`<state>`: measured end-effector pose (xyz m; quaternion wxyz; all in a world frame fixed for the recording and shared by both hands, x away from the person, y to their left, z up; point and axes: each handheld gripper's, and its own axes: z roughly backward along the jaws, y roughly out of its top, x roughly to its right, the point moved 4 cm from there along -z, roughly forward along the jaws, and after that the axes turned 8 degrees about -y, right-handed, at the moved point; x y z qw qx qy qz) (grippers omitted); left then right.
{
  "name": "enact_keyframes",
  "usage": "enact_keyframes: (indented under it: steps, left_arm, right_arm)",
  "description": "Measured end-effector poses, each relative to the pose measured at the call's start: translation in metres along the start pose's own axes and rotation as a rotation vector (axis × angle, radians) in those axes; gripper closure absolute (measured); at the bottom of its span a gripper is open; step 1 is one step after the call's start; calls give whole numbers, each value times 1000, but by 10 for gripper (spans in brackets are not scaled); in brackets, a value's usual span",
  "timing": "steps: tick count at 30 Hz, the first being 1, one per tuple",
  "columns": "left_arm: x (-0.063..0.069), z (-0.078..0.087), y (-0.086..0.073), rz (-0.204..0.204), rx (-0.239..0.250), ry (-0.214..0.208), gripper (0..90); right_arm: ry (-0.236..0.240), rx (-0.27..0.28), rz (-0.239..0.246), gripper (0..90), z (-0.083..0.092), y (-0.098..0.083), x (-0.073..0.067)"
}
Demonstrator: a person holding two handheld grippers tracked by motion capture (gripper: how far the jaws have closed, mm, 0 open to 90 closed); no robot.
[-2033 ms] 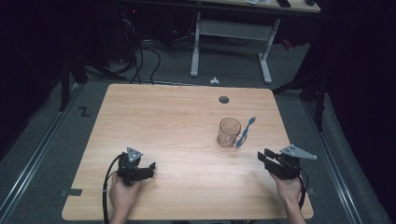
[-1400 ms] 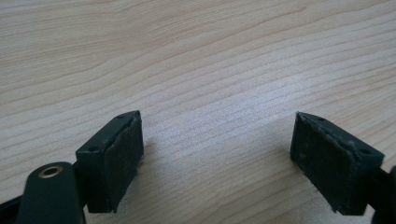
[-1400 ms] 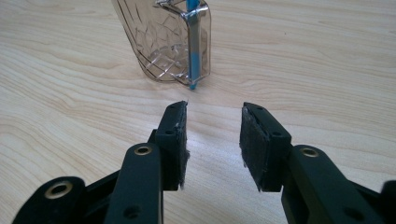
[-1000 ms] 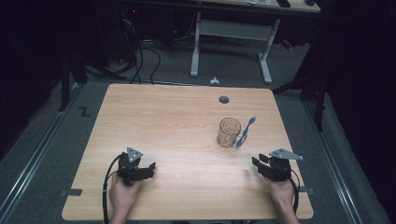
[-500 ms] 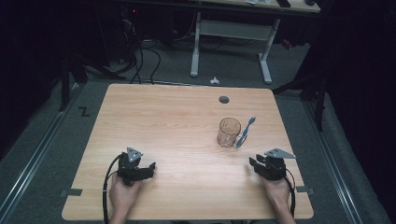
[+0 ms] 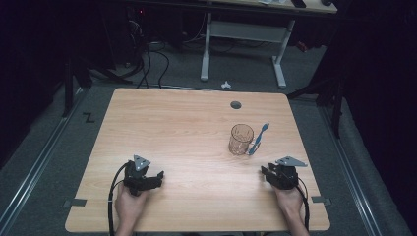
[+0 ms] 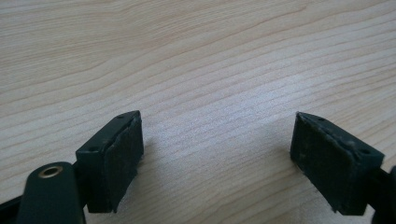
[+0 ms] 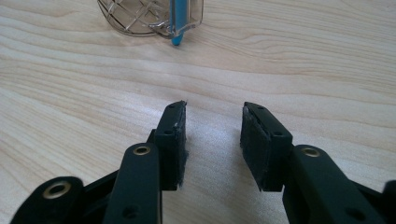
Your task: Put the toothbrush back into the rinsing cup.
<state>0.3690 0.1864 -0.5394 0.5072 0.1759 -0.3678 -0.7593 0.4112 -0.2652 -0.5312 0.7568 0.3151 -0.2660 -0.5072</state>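
Note:
A clear glass cup (image 6: 241, 139) stands upright on the wooden table (image 6: 187, 123), right of centre. A blue toothbrush (image 6: 259, 139) rests against its right side, outside the cup. In the right gripper view the cup (image 8: 144, 16) and the brush's blue end (image 8: 177, 28) sit at the top, well beyond the jaws. My right gripper (image 6: 267, 173) (image 8: 212, 140) rests near the front right edge, open about halfway, with bare wood between its pads. My left gripper (image 6: 158, 178) (image 7: 217, 154) rests at the front left, open wide and holding nothing.
A round grommet hole (image 6: 236, 104) lies near the table's far edge. Beyond the table stand a white desk frame (image 6: 243, 34) and cables on the dark floor (image 6: 147, 54). A small white object (image 6: 225, 84) lies on the floor behind the table.
My right gripper has drifted a little to the left along the front edge. The left gripper, cup and toothbrush have stayed put.

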Motion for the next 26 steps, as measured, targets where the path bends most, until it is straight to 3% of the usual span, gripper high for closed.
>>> enact_keyframes:
  steps: [11,21,26]
  left_arm:
    - [0,0,0,0,0,0,178]
    - [0,0,0,0,0,0,178]
    - [0,0,0,0,0,0,178]
  right_arm:
    - [-11,-1,35,489,-1,0,-4]
    - [-12,-3,34,480,0,0,-5]
    - [5,3,51,558,0,0,-7]
